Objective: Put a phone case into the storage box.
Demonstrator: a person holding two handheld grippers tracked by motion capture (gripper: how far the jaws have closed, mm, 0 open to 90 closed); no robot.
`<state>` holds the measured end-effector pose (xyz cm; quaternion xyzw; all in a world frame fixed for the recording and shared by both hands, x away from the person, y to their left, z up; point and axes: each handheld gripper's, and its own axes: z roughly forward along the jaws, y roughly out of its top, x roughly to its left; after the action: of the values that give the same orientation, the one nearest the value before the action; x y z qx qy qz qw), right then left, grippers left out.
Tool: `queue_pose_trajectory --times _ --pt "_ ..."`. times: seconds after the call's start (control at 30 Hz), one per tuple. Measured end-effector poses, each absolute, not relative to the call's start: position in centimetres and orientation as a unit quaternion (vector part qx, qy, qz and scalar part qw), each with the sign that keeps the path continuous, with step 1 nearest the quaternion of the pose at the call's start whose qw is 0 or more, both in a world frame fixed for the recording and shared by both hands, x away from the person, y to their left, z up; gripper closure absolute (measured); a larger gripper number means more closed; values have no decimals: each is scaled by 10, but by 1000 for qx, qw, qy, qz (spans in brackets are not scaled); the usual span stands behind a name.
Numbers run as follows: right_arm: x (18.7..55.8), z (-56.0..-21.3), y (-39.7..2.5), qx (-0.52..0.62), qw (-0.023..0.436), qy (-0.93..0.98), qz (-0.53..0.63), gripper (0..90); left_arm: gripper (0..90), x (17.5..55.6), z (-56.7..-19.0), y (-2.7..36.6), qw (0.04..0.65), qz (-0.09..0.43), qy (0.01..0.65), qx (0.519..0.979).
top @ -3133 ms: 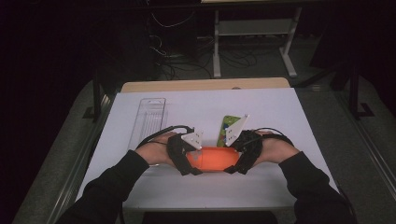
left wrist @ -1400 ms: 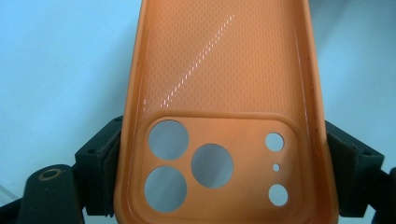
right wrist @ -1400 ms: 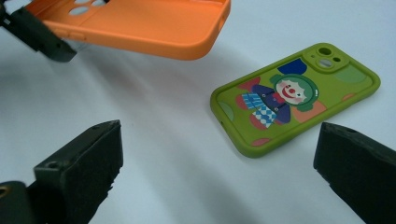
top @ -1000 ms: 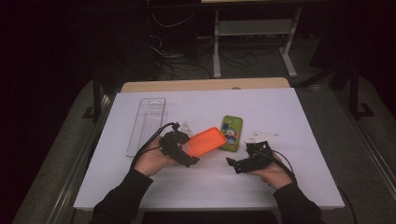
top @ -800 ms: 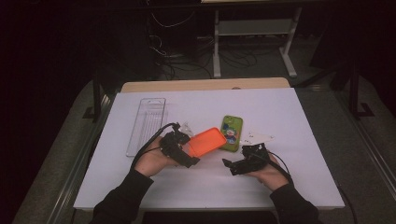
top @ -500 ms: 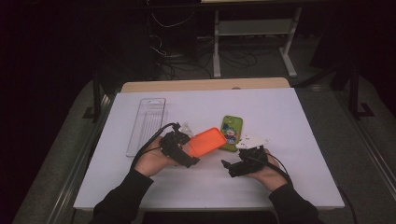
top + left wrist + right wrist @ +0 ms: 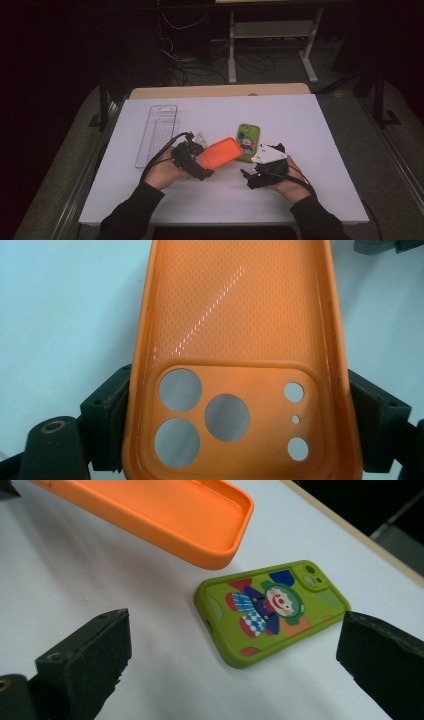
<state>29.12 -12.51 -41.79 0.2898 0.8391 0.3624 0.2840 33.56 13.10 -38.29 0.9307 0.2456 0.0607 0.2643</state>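
Since the earlier frames, the right gripper (image 7: 250, 178) has let go of the orange case (image 7: 222, 152) and drawn back, then edged toward the green phone (image 7: 248, 142). Left gripper (image 7: 196, 161): jaws clamped on the case's long sides at its camera end, holding it tilted above the worktop (image 7: 310, 125). Right gripper: jaws spread wide, empty, aimed at the phone, which lies flat, picture side up, just beside the case. To grasp well, straddle the phone's long edges squarely, lower until the jaws nearly meet the worktop, then close.

Dark room, white table (image 7: 320, 125), floor cables (image 7: 200, 55)
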Motion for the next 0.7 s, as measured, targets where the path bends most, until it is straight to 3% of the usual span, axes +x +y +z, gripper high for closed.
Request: queue_pose_trajectory --times 0.7 --pt "281 -417 -114 172 425 843 281 4 162 337 -382 132 273 53 242 930"
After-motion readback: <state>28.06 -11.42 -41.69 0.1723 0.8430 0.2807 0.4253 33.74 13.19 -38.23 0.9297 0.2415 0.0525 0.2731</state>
